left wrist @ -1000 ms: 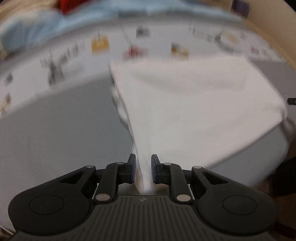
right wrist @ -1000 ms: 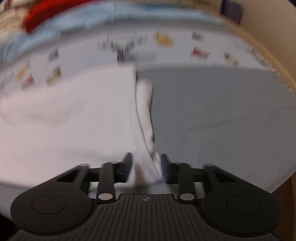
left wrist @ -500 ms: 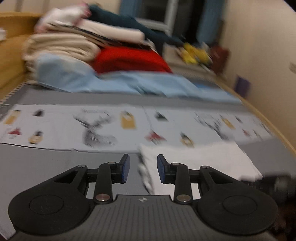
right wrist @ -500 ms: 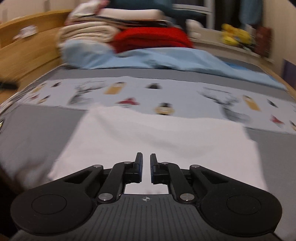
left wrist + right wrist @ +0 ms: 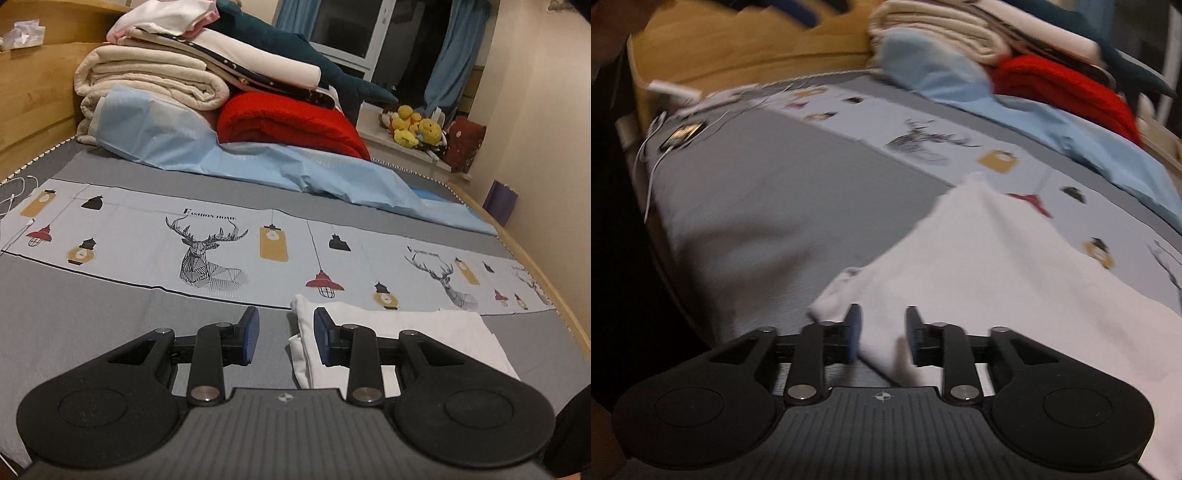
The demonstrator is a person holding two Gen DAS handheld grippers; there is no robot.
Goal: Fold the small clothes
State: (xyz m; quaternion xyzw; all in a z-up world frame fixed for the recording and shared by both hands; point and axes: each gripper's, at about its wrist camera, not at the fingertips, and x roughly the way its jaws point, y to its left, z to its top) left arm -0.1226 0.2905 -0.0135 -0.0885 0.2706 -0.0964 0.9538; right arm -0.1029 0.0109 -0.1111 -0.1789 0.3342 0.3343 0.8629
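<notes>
A white garment point(image 5: 424, 325) lies folded flat on the grey bedspread point(image 5: 92, 325), its left edge just beyond my left gripper's right finger. My left gripper point(image 5: 284, 338) hovers above that edge, open, with nothing between its blue pads. In the right wrist view the same white garment point(image 5: 997, 266) spreads to the right, and its near left corner runs under my right gripper point(image 5: 882, 336). The right jaws are opening. White cloth shows in the gap between them, and the pads do not press on it. This view is blurred by motion.
A stack of folded blankets point(image 5: 155, 81), a red blanket point(image 5: 288, 122) and a light blue sheet point(image 5: 295, 173) fill the bed's far end. A deer-printed strip point(image 5: 210, 254) crosses the bedspread. White cables point(image 5: 653, 155) lie by the wooden headboard point(image 5: 746, 48). A wooden bed edge point(image 5: 554, 295) runs along the right.
Both grippers let go of the white cloth's edges. The left one rose and tilted up to look across the bed. The right one swung left to the garment's near corner, shut, then reopened.
</notes>
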